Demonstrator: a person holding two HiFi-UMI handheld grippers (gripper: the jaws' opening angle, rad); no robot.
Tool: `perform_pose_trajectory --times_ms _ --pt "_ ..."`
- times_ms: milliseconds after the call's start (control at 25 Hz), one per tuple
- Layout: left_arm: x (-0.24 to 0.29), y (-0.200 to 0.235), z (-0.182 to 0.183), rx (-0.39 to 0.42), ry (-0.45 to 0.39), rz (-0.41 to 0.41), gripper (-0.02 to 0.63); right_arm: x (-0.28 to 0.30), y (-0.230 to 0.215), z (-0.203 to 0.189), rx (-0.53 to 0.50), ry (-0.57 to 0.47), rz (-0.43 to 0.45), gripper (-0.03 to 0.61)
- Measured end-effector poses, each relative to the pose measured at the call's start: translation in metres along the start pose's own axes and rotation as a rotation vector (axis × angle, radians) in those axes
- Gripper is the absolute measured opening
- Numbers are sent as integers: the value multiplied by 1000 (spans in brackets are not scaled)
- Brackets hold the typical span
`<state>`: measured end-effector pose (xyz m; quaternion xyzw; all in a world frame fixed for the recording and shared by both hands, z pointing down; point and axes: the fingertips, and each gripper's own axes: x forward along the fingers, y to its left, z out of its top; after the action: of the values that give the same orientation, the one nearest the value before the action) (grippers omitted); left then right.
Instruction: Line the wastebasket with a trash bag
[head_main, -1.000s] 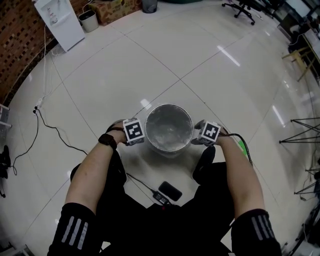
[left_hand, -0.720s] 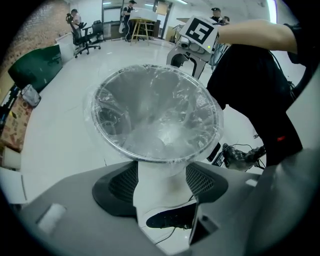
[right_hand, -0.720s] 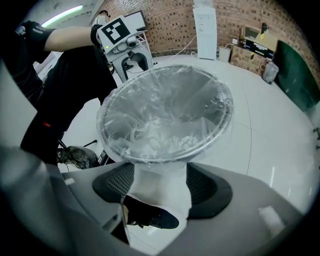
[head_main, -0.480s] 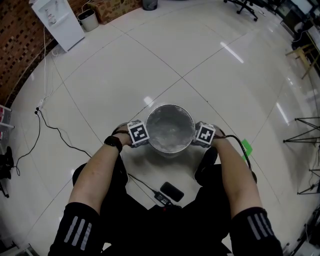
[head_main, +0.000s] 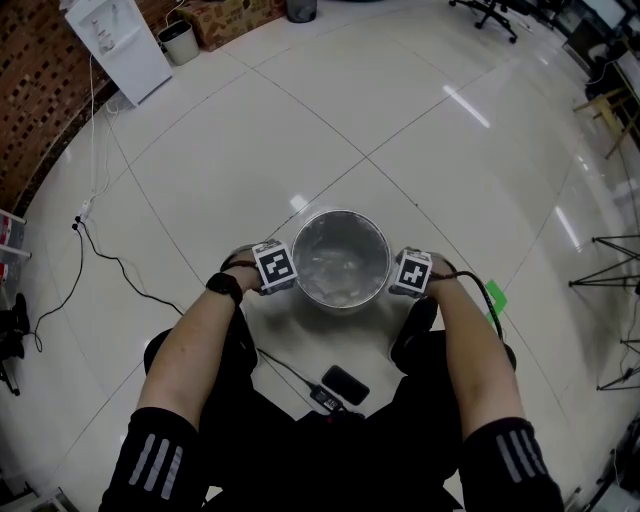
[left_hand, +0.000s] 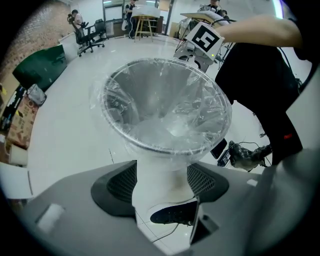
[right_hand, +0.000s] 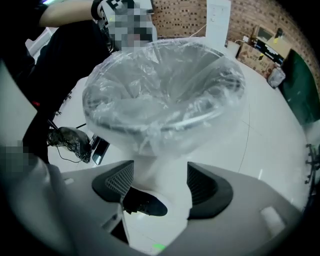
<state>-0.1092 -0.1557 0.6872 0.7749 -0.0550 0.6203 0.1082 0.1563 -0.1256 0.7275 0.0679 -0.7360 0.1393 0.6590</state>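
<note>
A round wastebasket (head_main: 341, 214) stands on the white floor, lined with a clear trash bag (head_main: 340, 262) whose edge folds over the rim. My left gripper (head_main: 271, 276) points down against its left side, my right gripper (head_main: 413, 280) against its right side. In the left gripper view the jaws (left_hand: 161, 185) have just been opening and stand wide, with the basket's white wall (left_hand: 160, 170) showing between the pads. In the right gripper view the jaws (right_hand: 160, 187) are also apart, with the bag's overhang (right_hand: 150, 145) and the wall between them.
A phone (head_main: 341, 383) and a cable (head_main: 110, 262) lie on the floor near the person's knees. A shoe (left_hand: 172, 214) sits close below the left jaws. A white cabinet (head_main: 115, 40) and a small bin (head_main: 178, 40) stand far back left, a stand (head_main: 610, 270) at right.
Both grippers have sunk a little along the basket's sides, the right one more. The bag stays over the rim.
</note>
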Motion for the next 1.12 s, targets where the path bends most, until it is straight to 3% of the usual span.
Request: perform_pose_trajectory --times_ms 80,160,400,440,560,640,760,920,1120 --pt "-11 5 -7 -30 6 13 310 -11 -1 -9 57 3 7 342" --pt "-24 14 -13 -52 5 48 310 -27 -4 -5 158 -69 23 342" --pt "-80 23 -10 -85 -80 161 310 -135 -52 44 241 -398 -253 338" --pt "-89 21 -4 -84 -108 177 310 -157 -55 52 258 -464 -299 313" --pt "-111 6 21 -93 -198 188 308 -224 -55 74 286 -647 -438 130" --pt "-127 -5 39 -72 -252 191 308 -257 -46 84 294 -744 -491 107" --pt "-156 -24 61 -64 -377 206 308 -282 -20 94 336 -873 -480 8" --pt "-186 -55 82 -129 -565 197 308 -290 22 95 401 -971 -424 8" --pt "-190 -88 77 -156 -626 189 307 -271 64 106 410 -982 -355 8"
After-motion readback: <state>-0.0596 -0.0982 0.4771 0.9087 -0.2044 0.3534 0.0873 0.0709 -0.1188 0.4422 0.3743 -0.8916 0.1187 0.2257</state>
